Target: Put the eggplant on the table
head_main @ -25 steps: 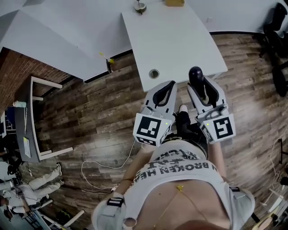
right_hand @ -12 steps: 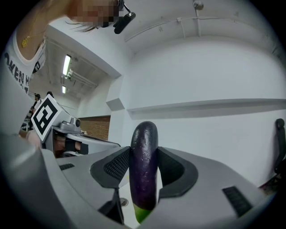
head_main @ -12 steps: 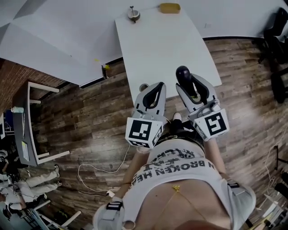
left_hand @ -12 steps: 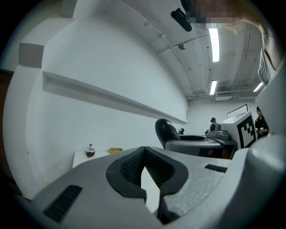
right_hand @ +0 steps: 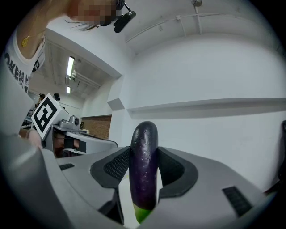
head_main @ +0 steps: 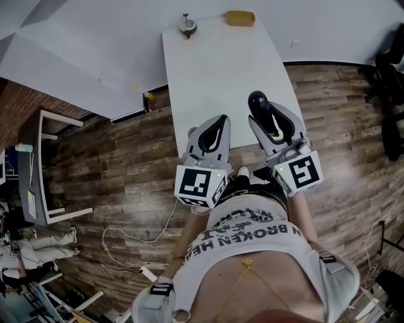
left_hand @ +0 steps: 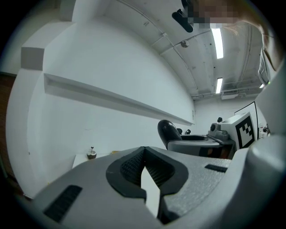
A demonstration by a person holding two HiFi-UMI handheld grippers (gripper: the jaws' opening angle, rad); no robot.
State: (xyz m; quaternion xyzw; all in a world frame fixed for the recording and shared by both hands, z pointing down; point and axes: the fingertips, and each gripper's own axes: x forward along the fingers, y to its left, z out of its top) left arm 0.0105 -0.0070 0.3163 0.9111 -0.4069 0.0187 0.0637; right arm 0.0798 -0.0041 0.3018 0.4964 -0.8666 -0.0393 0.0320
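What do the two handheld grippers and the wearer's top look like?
Left gripper and right gripper: light grey moulded shells, black ribbed pads, each with a white cube bearing black square markers and a green light. The person wears a white T-shirt with dark lettering.

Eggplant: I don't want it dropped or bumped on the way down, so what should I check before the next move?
1. Eggplant gripped between the right gripper jaws: ok.
2. Eggplant over the table: ok, above its near end.
3. Landing spot bare: ok; the round thing and yellow thing sit at the far end.
4. Left gripper out of the way: ok, shut, empty, alongside.
5. Height above the tabletop: cannot tell.
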